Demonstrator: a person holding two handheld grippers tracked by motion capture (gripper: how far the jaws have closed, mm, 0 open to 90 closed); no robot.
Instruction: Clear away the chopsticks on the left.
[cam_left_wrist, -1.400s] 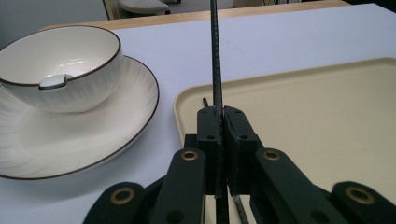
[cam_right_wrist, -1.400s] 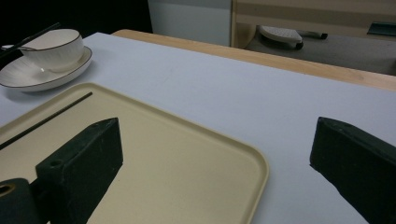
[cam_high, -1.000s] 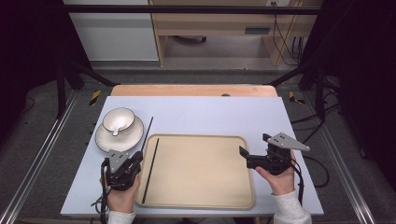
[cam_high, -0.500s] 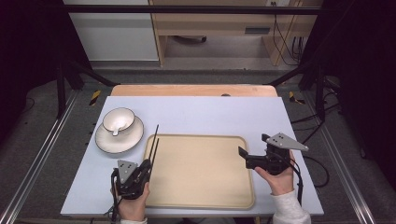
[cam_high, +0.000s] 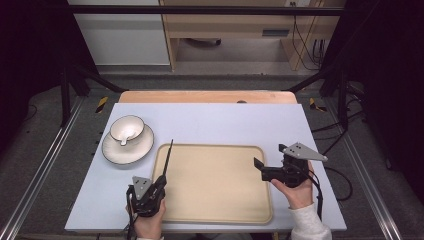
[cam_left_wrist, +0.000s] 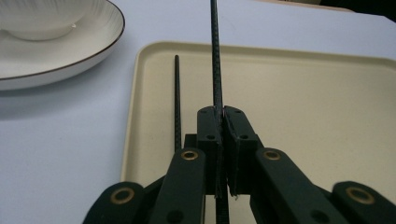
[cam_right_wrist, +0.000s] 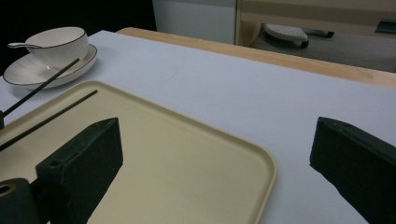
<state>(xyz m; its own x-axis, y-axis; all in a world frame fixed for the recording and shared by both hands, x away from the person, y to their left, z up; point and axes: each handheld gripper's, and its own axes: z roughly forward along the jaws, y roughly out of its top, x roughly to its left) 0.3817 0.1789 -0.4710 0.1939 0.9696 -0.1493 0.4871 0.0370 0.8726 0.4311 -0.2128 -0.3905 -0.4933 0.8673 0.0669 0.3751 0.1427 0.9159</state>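
A pale blue table (cam_high: 210, 120) carries a beige tray (cam_high: 220, 200) and a saucer (cam_high: 112, 152).

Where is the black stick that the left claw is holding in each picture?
High view: the held stick slants up from the left claw, along the tray's left edge.
Left gripper view: in the middle, rising from the shut claw to the top edge.
Right gripper view: far left, just above a second stick that lies flat.
Shared landmark: the beige tray, under the held stick in all three.
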